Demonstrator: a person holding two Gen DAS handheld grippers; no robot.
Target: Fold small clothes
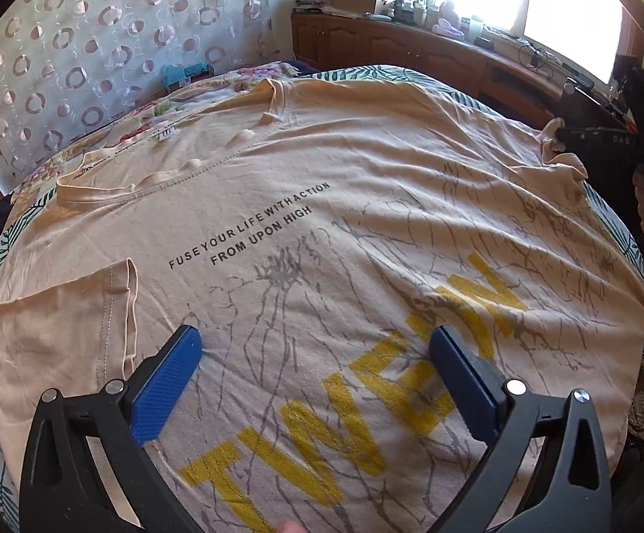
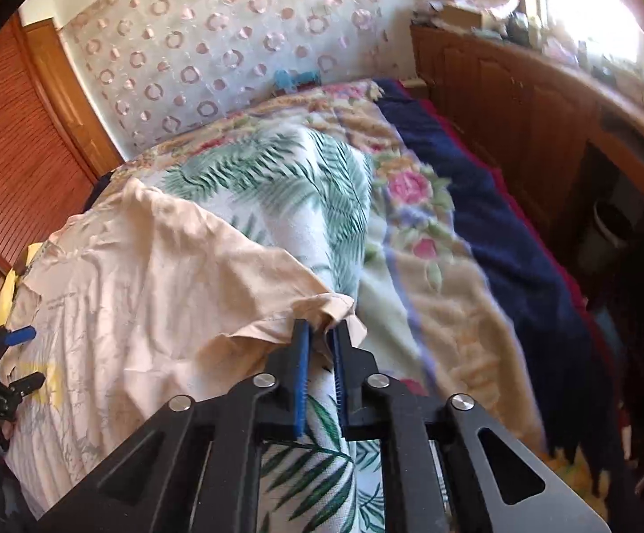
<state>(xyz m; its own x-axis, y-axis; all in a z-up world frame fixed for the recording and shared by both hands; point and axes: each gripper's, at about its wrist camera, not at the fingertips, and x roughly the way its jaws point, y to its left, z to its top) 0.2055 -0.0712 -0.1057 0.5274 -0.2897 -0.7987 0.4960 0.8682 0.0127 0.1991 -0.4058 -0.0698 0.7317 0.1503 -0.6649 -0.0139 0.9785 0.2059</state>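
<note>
A peach T-shirt [image 1: 322,204] with black text and yellow letters lies spread on the bed. Its left sleeve [image 1: 64,328] is folded inward. My left gripper [image 1: 315,346] is open, its blue pads resting low over the shirt's printed front, holding nothing. My right gripper [image 2: 320,333] is shut on the shirt's right sleeve [image 2: 317,306] and lifts it off the bed cover. In the left wrist view the right gripper [image 1: 564,135] shows at the far right with the sleeve bunched at its tip. The shirt [image 2: 144,275] lies left in the right wrist view.
The bed has a palm-leaf sheet [image 2: 304,186], a floral blanket [image 2: 428,240] and a navy blanket [image 2: 513,231]. A wooden cabinet [image 1: 410,49] with clutter runs under the window. A patterned headboard [image 1: 77,44] stands behind. A slatted wooden door [image 2: 6,142] is at the left.
</note>
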